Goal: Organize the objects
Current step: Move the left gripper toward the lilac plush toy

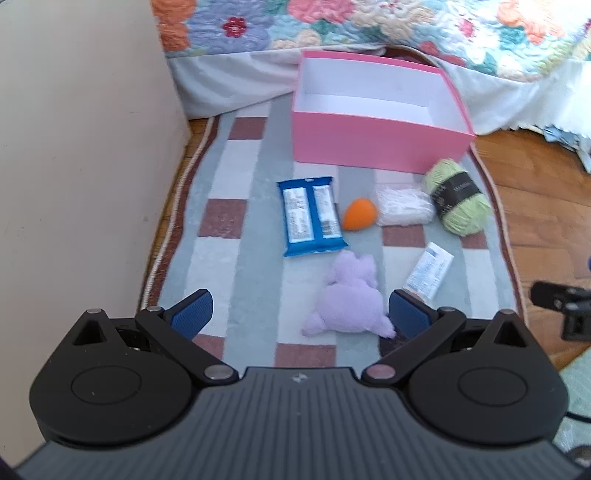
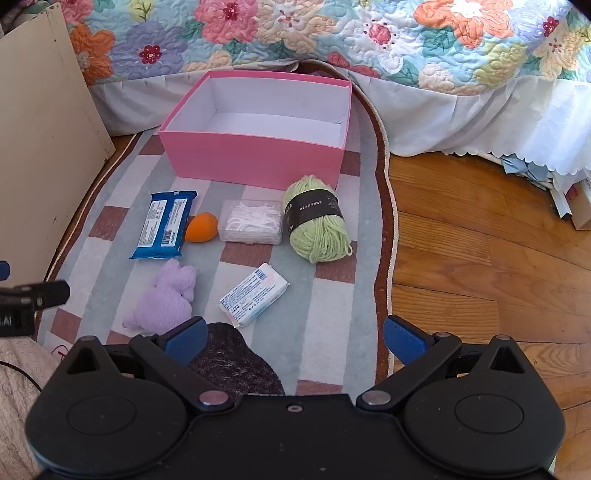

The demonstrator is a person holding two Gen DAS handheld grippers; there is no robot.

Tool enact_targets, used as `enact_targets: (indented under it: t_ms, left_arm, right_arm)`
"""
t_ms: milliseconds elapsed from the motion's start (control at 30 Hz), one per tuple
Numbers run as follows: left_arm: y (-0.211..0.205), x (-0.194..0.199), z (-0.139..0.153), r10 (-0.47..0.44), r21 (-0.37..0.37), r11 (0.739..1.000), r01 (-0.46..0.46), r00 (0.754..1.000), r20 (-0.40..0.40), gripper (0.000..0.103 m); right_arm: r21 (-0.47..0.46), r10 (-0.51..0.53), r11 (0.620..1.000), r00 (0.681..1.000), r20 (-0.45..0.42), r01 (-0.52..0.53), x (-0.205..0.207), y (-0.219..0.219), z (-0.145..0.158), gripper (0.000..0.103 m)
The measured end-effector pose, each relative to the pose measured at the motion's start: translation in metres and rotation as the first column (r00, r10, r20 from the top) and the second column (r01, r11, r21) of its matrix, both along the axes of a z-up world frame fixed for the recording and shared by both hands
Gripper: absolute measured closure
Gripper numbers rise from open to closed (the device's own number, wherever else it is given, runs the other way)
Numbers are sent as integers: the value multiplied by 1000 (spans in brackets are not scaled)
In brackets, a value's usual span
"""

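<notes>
An empty pink box (image 1: pixel 373 142) (image 2: pixel 255 158) stands at the far end of a checked rug (image 1: pixel 255 221) (image 2: pixel 303 314). In front of it lie a blue wipes pack (image 1: pixel 312 216) (image 2: pixel 162 223), an orange egg-shaped sponge (image 1: pixel 359 214) (image 2: pixel 201 227), a clear case of floss picks (image 1: pixel 402 205) (image 2: pixel 251 221), a green yarn skein (image 1: pixel 458 197) (image 2: pixel 317 221), a white packet (image 1: pixel 428 275) (image 2: pixel 255 293) and a purple plush (image 1: pixel 349 299) (image 2: pixel 166 299). My left gripper (image 1: pixel 301 314) hangs open above the plush. My right gripper (image 2: pixel 293 339) is open over the rug's near end, holding nothing.
A cream panel (image 1: pixel 85 155) (image 2: pixel 44 110) stands at the left of the rug. A bed with a floral quilt (image 1: pixel 369 26) (image 2: pixel 332 40) and white skirt runs behind the box. Wooden floor (image 2: pixel 480 258) lies to the right. Each gripper's edge shows in the other's view.
</notes>
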State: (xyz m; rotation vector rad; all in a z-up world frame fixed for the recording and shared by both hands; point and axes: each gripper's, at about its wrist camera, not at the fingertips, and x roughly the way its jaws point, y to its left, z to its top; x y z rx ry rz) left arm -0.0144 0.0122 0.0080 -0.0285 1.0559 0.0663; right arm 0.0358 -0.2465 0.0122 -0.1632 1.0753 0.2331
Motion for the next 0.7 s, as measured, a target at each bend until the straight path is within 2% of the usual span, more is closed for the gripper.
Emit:
enact_targets:
  t_ms: [100,233,267,467,533,700]
  left_arm:
    - [5,5,-7,49,20,999,-49,999,-19,0]
    - [13,6,-13,71,-84,994,-73,997,-35,0]
    - [13,6,-14,76,-92,993,-79,997,-34,0]
    - [10,5,-13,72,-77,994,-73,997,-16,0]
    - [8,3,-11,62,-85,995,-61,998,14,0]
    - [5,4,-11,70,-82,994,-68,998,12,0]
  right_arm:
    - [-3,1,1000,1000,-3,-1,1,1,-2,0]
    - [-6,9,1000,1000,-14,-9,1,3,-6,0]
    - [-9,12,1000,1000,-15,-12,0,4,-7,0]
    - [-9,33,999,999,-27,-34,-1,8,-11,0]
    - [-8,42,999,999,-20,-42,-1,8,-11,0]
    - [6,55,999,998,-17,-54,-2,9,-11,0]
